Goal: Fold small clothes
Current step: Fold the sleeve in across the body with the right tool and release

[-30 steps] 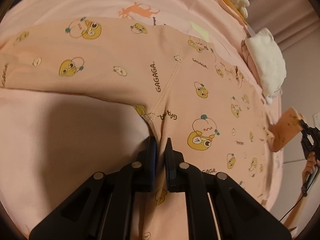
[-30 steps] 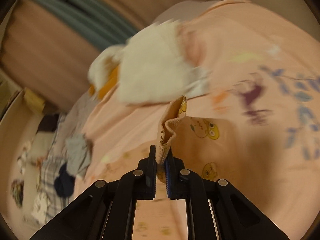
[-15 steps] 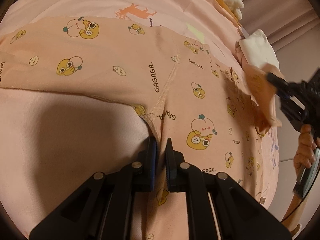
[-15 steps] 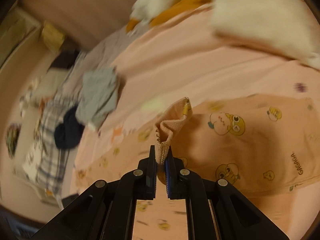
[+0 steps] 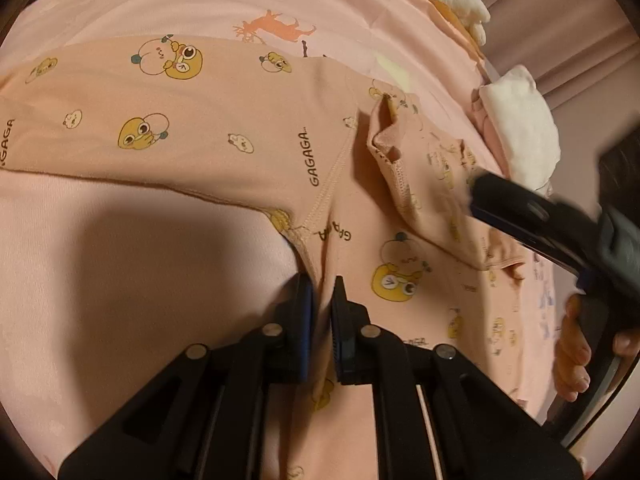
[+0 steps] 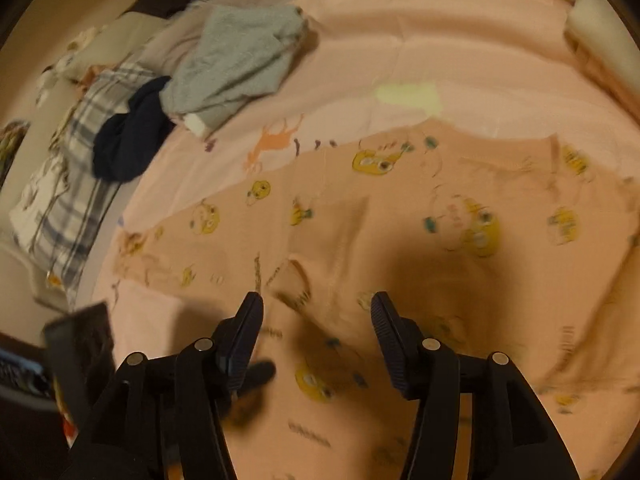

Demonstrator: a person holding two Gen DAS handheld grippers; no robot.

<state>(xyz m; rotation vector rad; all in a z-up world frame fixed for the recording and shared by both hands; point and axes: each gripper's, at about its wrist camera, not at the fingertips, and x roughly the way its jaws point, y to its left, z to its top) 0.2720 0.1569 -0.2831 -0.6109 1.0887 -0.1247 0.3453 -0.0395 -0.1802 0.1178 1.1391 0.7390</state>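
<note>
- The left gripper [image 5: 323,296] has its jaws nearly together, clamped on the crotch seam of the peach pyjama trousers [image 5: 224,128], which lie spread on the bed ahead of it.
- The right gripper [image 6: 316,312] stands wide apart with nothing between its fingers; it hovers over the same trousers [image 6: 460,220], and its shadow falls on the cloth just ahead.
- From the left wrist view, that right gripper [image 5: 520,216] comes in from the right, beside a trouser leg folded back over the garment, its ribbed cuff [image 5: 394,168] puckered up just ahead of the left jaws.
- The holder's right hand [image 5: 572,344] shows below it.
- The trousers carry yellow cartoon faces and the word "GAGAGA" printed beside the seam.
- Under everything is a pink bedsheet [image 5: 120,280] with an orange animal print [image 5: 276,26].
- Farther off lie a grey garment [image 6: 240,60], a navy one [image 6: 128,144], a plaid cloth [image 6: 68,184] and a folded white garment [image 5: 520,128].
</note>
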